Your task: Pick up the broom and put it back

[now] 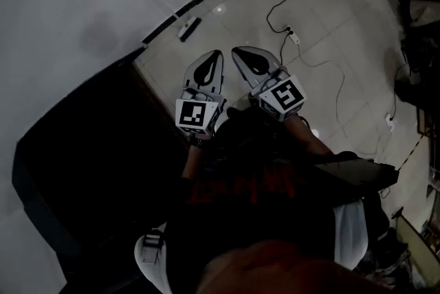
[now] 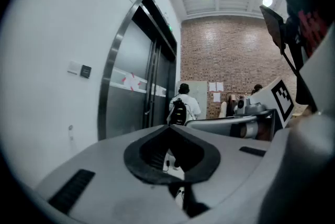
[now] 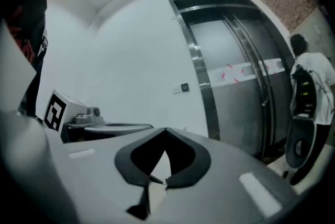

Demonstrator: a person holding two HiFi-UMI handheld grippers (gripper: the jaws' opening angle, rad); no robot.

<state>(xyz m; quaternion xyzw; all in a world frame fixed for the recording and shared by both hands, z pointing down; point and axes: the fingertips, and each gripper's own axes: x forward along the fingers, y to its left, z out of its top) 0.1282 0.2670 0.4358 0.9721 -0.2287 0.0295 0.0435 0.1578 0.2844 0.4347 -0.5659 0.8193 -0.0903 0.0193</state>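
Step in hand: the approach, pick-up not yet begun. Both tools sit close in front of the person's chest in the head view, side by side and pointing to 12 o'clock. Neither one carries anything.

Left gripper [image 1: 218, 54]: jaws closed tip to tip, and its own view shows only the teardrop hole framed by the black pads. Right gripper [image 1: 238, 51]: same, tips together w/ nothing between them. In both gripper views the shells are smooth matte grey plastic w/ a dark rubbery lining, and each has a marker cube at the back.

The broom [image 1: 187, 27] is prob. the thin pale stick w/ a small dark oblong head at approx. 11 o'clock from the grippers. The head is down where the floor [image 1: 344, 31] meets the white wall [image 1: 62, 4], and the handle runs up and away toward 10 o'clock. The view is dim, so that ID is a guess. It's near but well out of reach of either tip.

Next move calls for:
- stepping or leaning toward 11 o'clock
- opening one pair of jaws
- closing across the slim round handle, which looks hard and slick, so a square grip partway along it is safer than one at the tip

Elsewhere:
- glossy pale floor tiles
- a thin dark cable snaking to a white plug block [image 1: 293, 36] at 1 o'clock
- brushed-steel lift doors [image 2: 131, 102] w/ a curved frame in both gripper views
- a rough red brick wall [image 2: 230, 55] beyond them
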